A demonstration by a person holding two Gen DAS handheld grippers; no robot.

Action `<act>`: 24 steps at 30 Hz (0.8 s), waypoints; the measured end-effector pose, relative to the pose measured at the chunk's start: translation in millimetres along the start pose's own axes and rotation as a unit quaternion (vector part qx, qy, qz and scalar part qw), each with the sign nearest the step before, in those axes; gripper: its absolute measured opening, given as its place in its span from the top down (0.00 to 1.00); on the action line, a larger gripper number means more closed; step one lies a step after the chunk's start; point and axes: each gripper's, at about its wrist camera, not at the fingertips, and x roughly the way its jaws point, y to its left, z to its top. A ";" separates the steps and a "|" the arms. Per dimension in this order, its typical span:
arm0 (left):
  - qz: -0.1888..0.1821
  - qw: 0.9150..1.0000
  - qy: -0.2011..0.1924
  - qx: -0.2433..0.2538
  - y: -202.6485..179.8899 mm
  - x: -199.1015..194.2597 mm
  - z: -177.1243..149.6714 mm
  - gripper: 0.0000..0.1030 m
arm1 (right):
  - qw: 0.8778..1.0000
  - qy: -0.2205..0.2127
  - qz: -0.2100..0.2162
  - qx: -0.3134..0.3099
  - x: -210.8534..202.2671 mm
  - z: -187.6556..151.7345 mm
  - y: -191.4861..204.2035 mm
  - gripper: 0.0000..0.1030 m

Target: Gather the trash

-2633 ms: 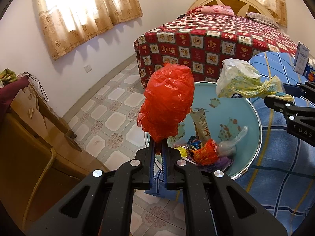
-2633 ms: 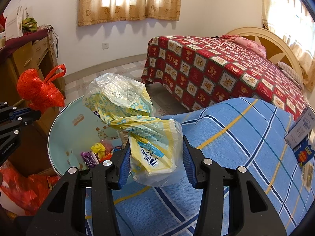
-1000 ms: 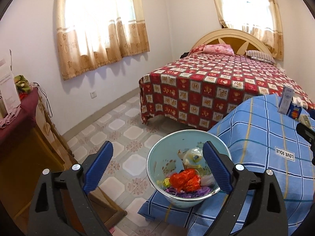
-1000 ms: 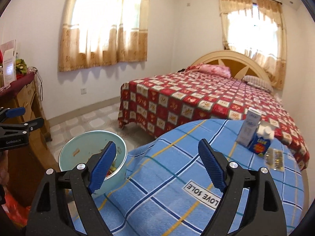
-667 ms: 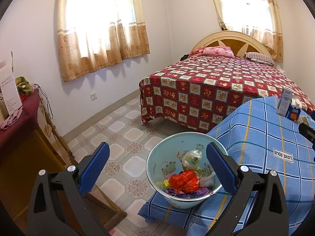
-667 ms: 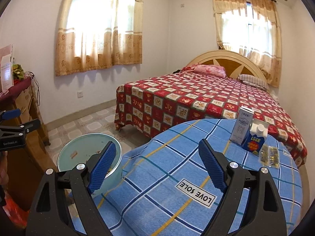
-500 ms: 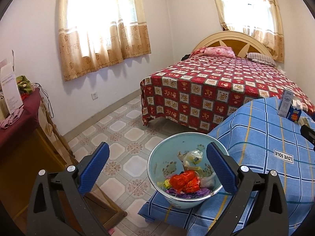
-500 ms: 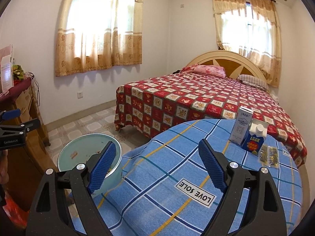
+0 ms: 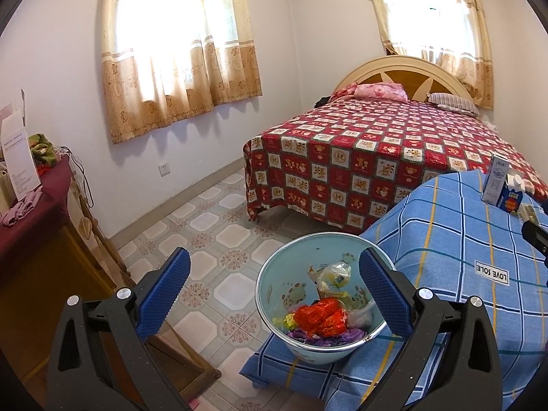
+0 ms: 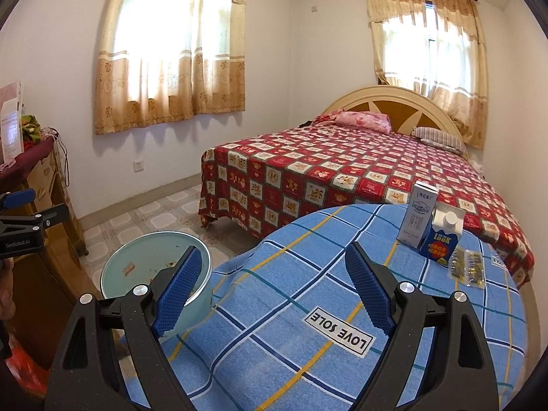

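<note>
Trash: crumpled red plastic bag (image 9: 320, 316) + clear-and-yellow plastic wrapper (image 9: 334, 275) lie in the pale-blue round enamel basin (image 9: 274, 284), w/ purple and yellow scraps under them; both tongs empty.
Basin sits at the near-left edge of the blue plaid-cloth table (image 10: 308, 281), prob. so stuff can be dropped in from either side w/o reaching far; left gripper (image 9: 274, 294) hangs above and nearer than it, jaws at full width, nothing betw. the pads; right gripper (image 10: 270, 291) also wide, nothing held, over the cloth just right of the basin; far right of table still has a white-and-blue tall carton (image 10: 419, 219), a blue gable-top carton w/ white cap (image 10: 443, 236) and flat foil sachets (image 10: 467, 269); whether those count as trash I can't tell; if so, right tongs are better placed for them.
</note>
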 end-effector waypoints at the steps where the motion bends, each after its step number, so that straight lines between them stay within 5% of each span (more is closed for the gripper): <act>1: 0.000 1.000 0.000 0.000 0.0 0.0 -0.1 0.06 | 1.000 0.000 0.000 0.000 0.2 -0.1 0.1 0.18; 24: 0.007 1.000 0.002 0.007 1.7 1.6 0.5 0.06 | 1.000 -0.003 -0.002 0.000 -3.7 -6.7 4.1 0.18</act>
